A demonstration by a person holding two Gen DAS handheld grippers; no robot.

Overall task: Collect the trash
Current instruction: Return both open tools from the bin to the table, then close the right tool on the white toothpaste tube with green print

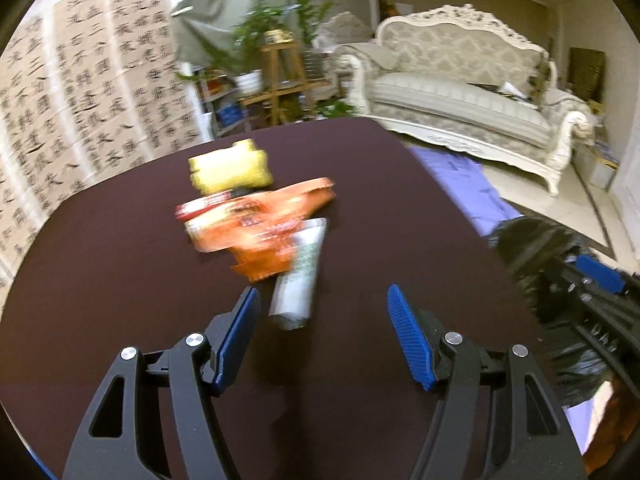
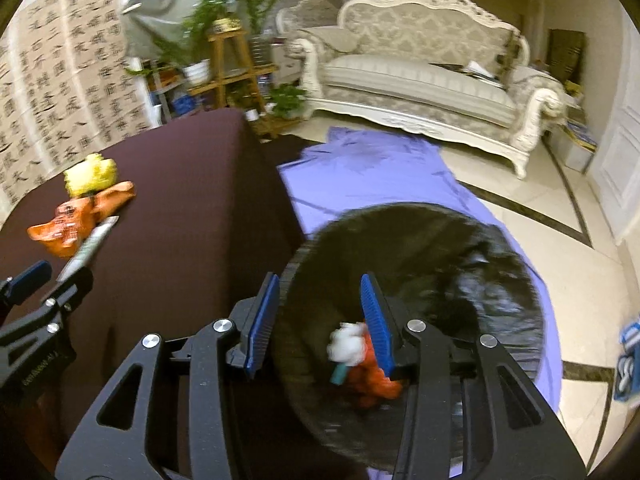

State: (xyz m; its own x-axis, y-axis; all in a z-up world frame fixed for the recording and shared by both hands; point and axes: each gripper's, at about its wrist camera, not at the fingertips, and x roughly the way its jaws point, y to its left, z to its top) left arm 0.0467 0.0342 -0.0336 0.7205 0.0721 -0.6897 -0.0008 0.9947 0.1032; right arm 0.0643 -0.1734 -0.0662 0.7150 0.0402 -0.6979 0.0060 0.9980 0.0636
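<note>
On the dark brown table (image 1: pixel 120 280) lie a crumpled yellow wrapper (image 1: pixel 230 168), an orange wrapper (image 1: pixel 260 224) and a white tube (image 1: pixel 298 280). My left gripper (image 1: pixel 323 300) is open just short of the tube's near end, with nothing between its pads. My right gripper (image 2: pixel 320 284) stands open above a bin lined with a black bag (image 2: pixel 460 280), beside the table's right edge. Inside the bag, under the right finger, are a white paper wad (image 2: pixel 346 342), an orange wrapper (image 2: pixel 372 380) and a small teal piece (image 2: pixel 339 374).
A purple cloth (image 2: pixel 372 168) covers the floor beside the table, under the bin. Beyond it stand a cream sofa (image 2: pixel 420 80), a wooden plant stand (image 2: pixel 228 68) and a calligraphy wall hanging (image 2: pixel 60 80). A blue pad (image 2: pixel 30 278) of the left gripper shows at far left.
</note>
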